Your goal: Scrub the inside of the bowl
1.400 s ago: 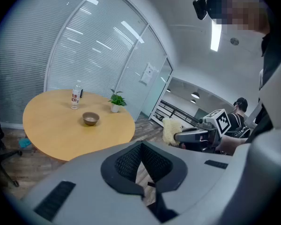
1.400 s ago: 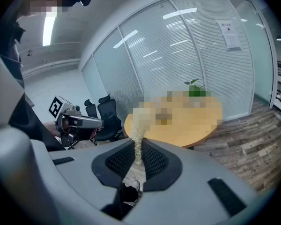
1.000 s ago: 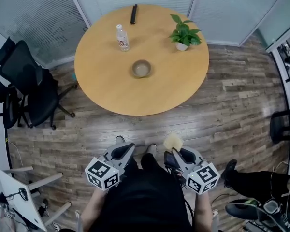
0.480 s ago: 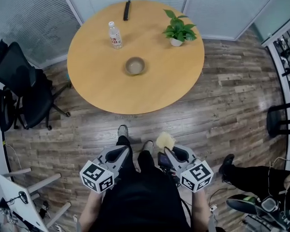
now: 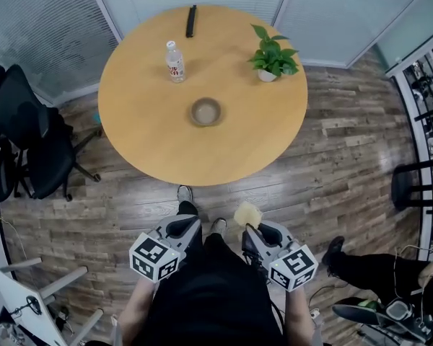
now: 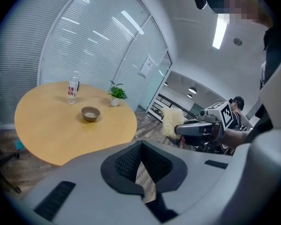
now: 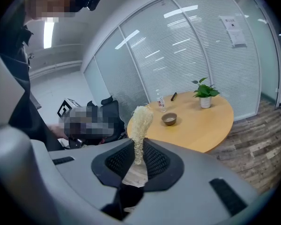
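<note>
The left tongs [image 5: 187,220] are pressed together on nothing. The small brown round bowl [image 5: 206,111] sits on the round wooden bench [image 5: 144,135], well ahead of both tongs and apart from them. The right tongs [image 5: 251,227] pinch a pale yellow fibrous scrubbing pad [image 5: 247,213], which sticks out past their tips.

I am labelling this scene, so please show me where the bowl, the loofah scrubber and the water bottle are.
bowl [image 5: 206,112]: head view, its inner bottom.
loofah scrubber [image 7: 140,125]: right gripper view, its middle above the jaws.
water bottle [image 5: 175,65]: head view, its labelled body.
</note>
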The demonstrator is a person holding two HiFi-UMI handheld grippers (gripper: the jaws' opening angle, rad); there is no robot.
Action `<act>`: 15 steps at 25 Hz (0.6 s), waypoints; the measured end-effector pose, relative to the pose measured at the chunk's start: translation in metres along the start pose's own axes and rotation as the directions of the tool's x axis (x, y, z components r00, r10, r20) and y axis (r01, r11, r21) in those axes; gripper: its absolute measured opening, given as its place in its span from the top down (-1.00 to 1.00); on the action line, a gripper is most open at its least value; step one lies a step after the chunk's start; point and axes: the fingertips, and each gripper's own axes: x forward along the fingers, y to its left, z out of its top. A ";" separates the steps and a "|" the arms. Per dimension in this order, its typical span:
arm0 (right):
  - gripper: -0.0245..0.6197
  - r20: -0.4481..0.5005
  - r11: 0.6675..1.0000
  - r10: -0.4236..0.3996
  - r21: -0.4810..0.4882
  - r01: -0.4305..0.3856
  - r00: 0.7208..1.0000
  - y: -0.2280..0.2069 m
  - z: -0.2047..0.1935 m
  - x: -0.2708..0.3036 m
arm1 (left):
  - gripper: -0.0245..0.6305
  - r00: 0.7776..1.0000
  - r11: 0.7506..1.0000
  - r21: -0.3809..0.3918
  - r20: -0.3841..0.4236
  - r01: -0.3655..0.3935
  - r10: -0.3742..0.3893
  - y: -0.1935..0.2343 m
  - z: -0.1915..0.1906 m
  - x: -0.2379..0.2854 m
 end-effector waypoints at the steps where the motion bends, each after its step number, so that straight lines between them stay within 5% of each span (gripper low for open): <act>1: 0.77 -0.004 1.000 -0.008 -0.012 0.008 1.000 -0.002 0.006 0.006 | 0.89 1.000 1.000 0.014 -0.002 0.004 -0.004 0.006 0.007 0.003; 12: 0.77 0.010 0.996 -0.086 -0.031 0.086 0.996 -0.019 0.084 0.079 | 0.89 0.986 0.970 0.196 -0.112 0.143 -0.122 0.060 0.067 0.038; 15: 0.77 0.012 0.994 -0.105 -0.022 0.105 0.994 -0.022 0.100 0.098 | 0.89 0.978 0.966 0.183 -0.134 0.182 -0.159 0.078 0.080 0.045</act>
